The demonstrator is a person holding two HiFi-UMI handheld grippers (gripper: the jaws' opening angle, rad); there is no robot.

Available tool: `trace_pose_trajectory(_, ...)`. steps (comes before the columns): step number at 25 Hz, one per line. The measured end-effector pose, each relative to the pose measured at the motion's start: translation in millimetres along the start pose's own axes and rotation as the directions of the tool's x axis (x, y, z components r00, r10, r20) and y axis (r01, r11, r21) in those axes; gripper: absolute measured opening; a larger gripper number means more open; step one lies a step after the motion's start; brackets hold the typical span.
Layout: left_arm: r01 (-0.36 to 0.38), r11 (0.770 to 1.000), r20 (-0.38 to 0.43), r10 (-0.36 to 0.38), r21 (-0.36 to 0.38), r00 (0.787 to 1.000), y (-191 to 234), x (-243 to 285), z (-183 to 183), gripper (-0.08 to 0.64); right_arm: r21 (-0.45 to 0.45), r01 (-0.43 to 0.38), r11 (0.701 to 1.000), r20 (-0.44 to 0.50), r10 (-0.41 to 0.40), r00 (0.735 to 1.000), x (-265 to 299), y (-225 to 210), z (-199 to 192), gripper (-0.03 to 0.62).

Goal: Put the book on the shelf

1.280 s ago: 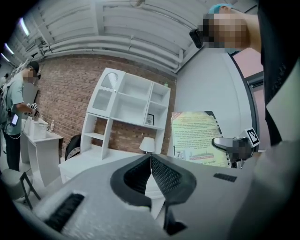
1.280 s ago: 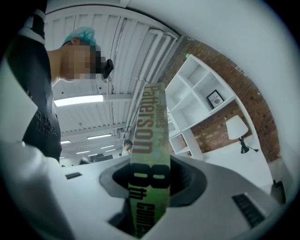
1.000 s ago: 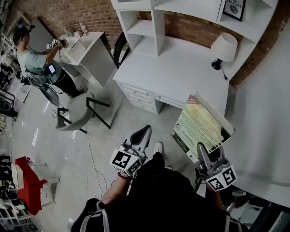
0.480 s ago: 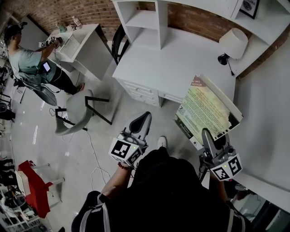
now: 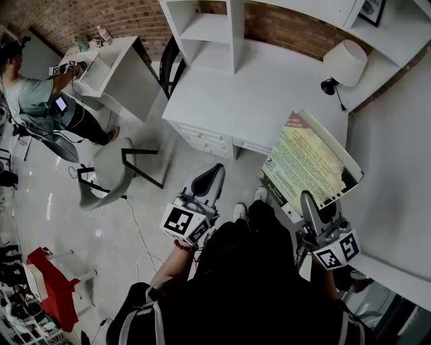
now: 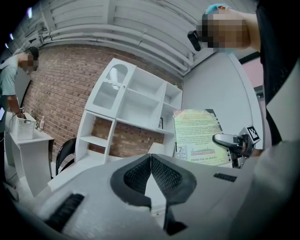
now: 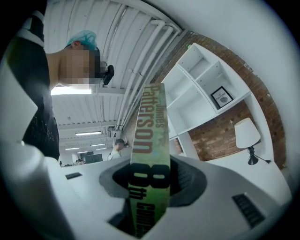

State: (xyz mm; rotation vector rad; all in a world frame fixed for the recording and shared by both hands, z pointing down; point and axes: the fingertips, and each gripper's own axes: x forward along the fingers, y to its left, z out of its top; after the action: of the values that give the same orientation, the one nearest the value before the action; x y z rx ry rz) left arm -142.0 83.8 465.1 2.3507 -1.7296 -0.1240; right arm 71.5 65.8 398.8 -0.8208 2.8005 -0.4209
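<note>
A large book (image 5: 311, 160) with a pale green cover hangs over the front edge of the white desk (image 5: 262, 94), its cover facing up. My right gripper (image 5: 307, 200) is shut on its near edge. In the right gripper view the green spine (image 7: 151, 136) stands upright between the jaws. My left gripper (image 5: 215, 172) is shut and holds nothing; it hovers over the floor left of the book. The white shelf unit (image 5: 229, 30) rises at the back of the desk. The left gripper view shows its compartments (image 6: 136, 103) and the book (image 6: 197, 136).
A white lamp (image 5: 343, 64) stands at the desk's right end, and a framed picture (image 5: 372, 8) sits on a shelf above it. A grey chair (image 5: 111, 168) stands on the floor at left. Another person (image 5: 34, 94) works at a second white desk (image 5: 111, 74).
The book and my right gripper have moved a little up and right, closer to the desk. A foot has stepped forward below the book. My left gripper has hardly moved.
</note>
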Motion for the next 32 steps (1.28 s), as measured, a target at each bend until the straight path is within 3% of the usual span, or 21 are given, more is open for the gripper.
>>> trace_pose_trajectory(12, 0.029, 0.999, 0.023, -0.029, 0.016, 0.999, 12.8, 38.7, 8.8, 0.018, 0.01, -0.031, 0.999, 0.013, 0.031, 0.999, 37.7, -35.5, -1.5, 0.163)
trace_pose_trajectory(23, 0.02, 0.999, -0.001, -0.02, 0.047, 1.0, 36.8, 121.3, 19.7, 0.018, 0.05, -0.003, 0.999, 0.02, 0.002, 1.0, 77.3, -114.3, 8.6, 0.163)
trace_pose_trajectory(32, 0.017, 0.998, 0.01, -0.018, 0.064, 1.0, 54.8, 199.8, 44.9, 0.018, 0.04, -0.044, 0.998, 0.047, 0.042, 0.998, 131.5, -174.9, 31.9, 0.163)
